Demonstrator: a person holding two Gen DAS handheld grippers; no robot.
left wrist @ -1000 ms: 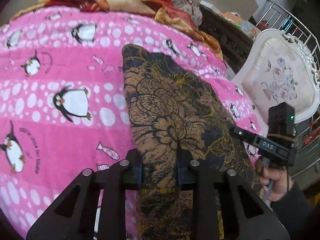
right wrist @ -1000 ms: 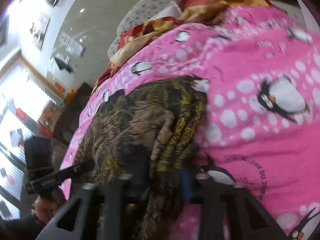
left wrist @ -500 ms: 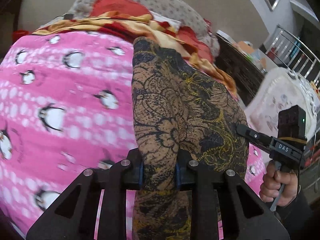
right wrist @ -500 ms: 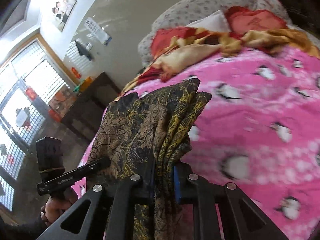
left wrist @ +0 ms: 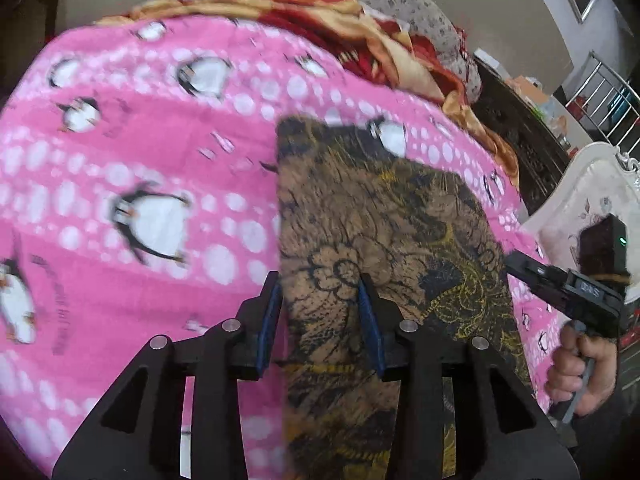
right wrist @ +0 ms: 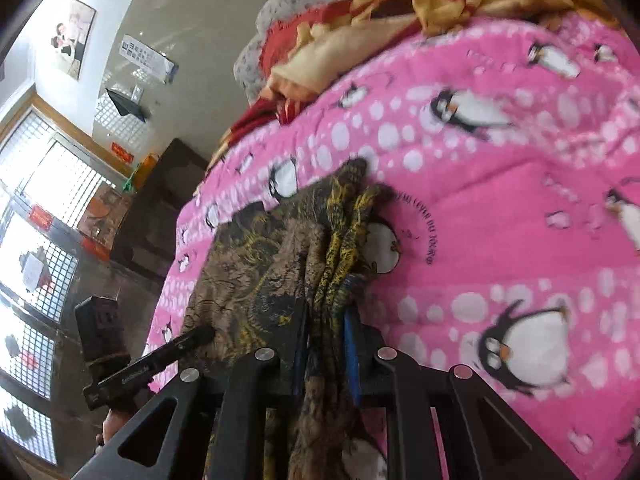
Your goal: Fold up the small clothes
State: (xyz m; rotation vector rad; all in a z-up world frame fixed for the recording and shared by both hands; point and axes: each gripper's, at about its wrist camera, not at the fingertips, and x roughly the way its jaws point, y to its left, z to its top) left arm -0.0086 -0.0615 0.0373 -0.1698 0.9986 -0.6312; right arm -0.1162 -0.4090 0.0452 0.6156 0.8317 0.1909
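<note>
A brown, black and yellow floral patterned garment [left wrist: 384, 240] lies lengthwise on the pink penguin blanket [left wrist: 140, 184]. My left gripper [left wrist: 320, 304] has its jaws apart, with the garment's near edge lying between them. My right gripper [right wrist: 324, 332] is shut on the bunched right edge of the garment [right wrist: 264, 280]. The right gripper also shows at the garment's right side in the left wrist view [left wrist: 560, 284]. The left gripper's tip shows on the garment's left part in the right wrist view [right wrist: 188, 340].
A red and yellow quilt [left wrist: 360, 28] and a grey dotted pillow [left wrist: 404, 0] are heaped at the bed's far end. A dark wooden cabinet [left wrist: 516, 128] and a white cushioned chair [left wrist: 592, 196] stand to the right of the bed.
The garment was lifted up off the blanket half a second ago and now lies down flat on it. My left jaws have opened wider.
</note>
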